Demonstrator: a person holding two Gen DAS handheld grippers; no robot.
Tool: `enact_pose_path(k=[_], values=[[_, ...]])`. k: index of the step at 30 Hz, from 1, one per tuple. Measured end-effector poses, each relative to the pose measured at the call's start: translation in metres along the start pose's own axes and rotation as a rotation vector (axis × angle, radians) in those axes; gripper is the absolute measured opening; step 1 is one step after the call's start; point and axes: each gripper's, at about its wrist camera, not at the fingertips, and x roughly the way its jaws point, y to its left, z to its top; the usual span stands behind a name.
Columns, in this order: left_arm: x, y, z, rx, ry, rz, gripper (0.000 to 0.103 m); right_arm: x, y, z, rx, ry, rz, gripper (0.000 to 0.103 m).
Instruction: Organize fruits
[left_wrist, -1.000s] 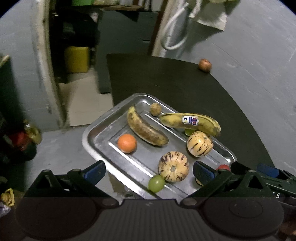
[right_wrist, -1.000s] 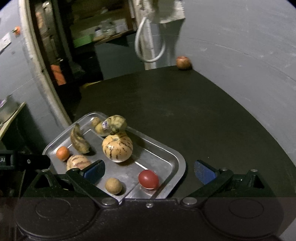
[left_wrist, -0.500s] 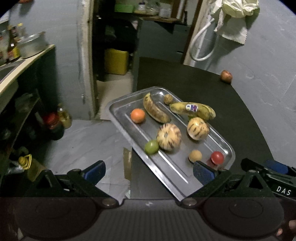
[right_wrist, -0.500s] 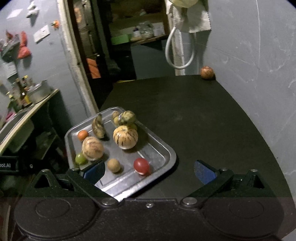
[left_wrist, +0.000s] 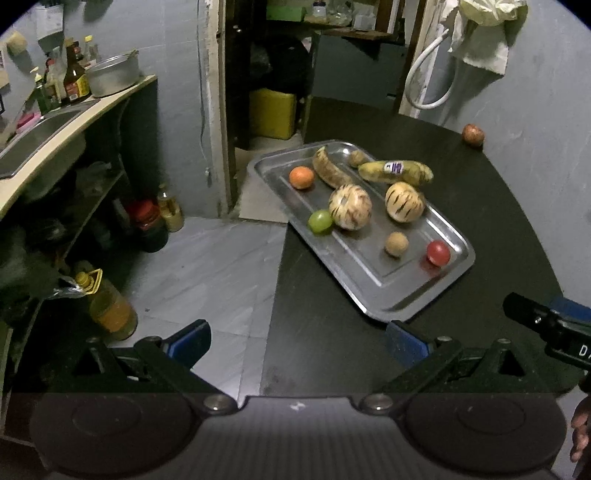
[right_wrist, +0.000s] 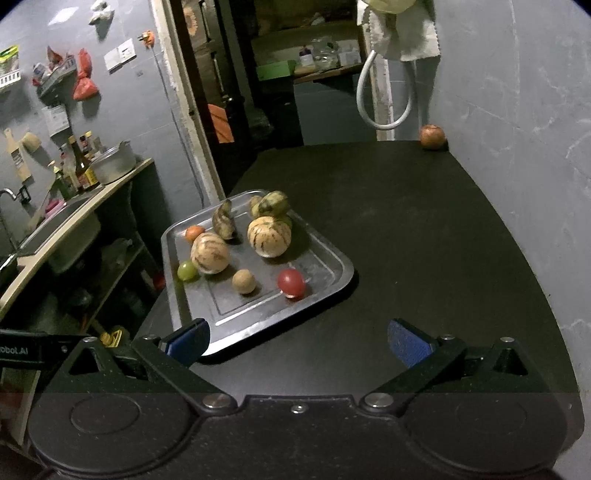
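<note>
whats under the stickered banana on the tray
The stickered banana rests partly on the metal tray rim, beside a small brown fruit. Whatever lies directly beneath it is hidden.

metal pot (left_wrist: 114, 75), sauce bottles (left_wrist: 75, 79), yellow jerrycan (left_wrist: 272, 112), white hose (right_wrist: 384, 92)

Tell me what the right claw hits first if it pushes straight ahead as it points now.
Probably nothing soon: the open right claw aims across bare dark table. The metal tray lies left of that line, and the reddish fruit sits far off to the right. Depth is uncertain.
</note>
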Motion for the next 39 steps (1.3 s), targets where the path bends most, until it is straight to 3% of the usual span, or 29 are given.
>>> enact_pose_path(k=[7,23,39], values=[[-0.004,0.009,-0.007,0.017,0.009,0.004,0.102,0.000,0.007,-0.004,-0.011,0.004,0.001,0.102],[0.019,0.014,0.000,0.085,0.065,-0.064,0.102,0.012,0.010,-0.009,0.048,0.085,-0.078,0.102],[0.026,0.017,0.006,0.102,0.080,-0.084,0.102,0.015,0.014,-0.008,0.050,0.095,-0.093,0.102]])
